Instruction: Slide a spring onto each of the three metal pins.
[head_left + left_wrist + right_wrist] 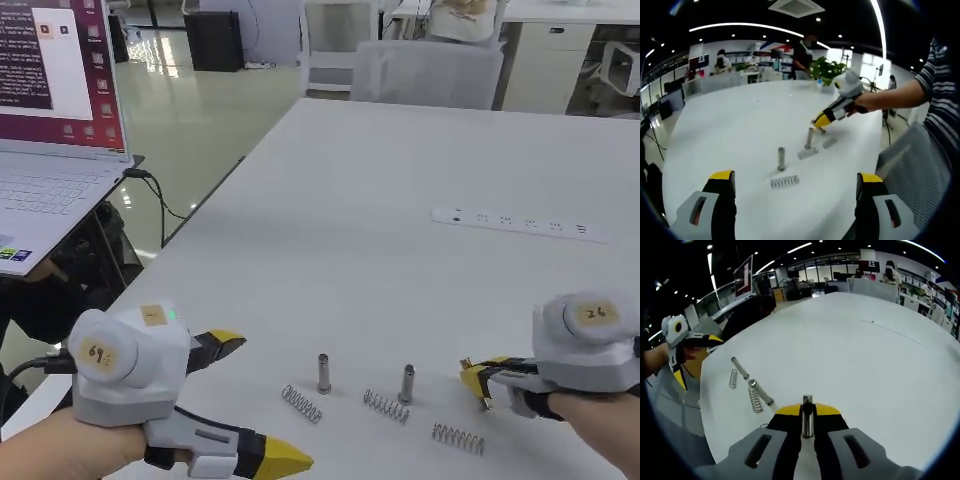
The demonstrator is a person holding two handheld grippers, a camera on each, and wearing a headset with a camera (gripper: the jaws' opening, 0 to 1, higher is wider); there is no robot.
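Note:
Two metal pins stand upright on the white table (400,200), one (323,372) to the left of the other (407,383). Three springs lie flat beside them: left (301,403), middle (386,406) and right (458,438). My left gripper (262,400) is open near the table's front left, empty, its jaws wide apart (797,200) and facing the pins (781,158) (810,138). My right gripper (472,378) sits just right of the pins, shut on a third metal pin (807,415) that stands up between its yellow tips.
An open laptop (40,130) sits on a lower surface off the table's left edge, with a cable (165,205) trailing from it. A white power strip (520,222) lies at the far right. A chair (425,70) stands behind the table.

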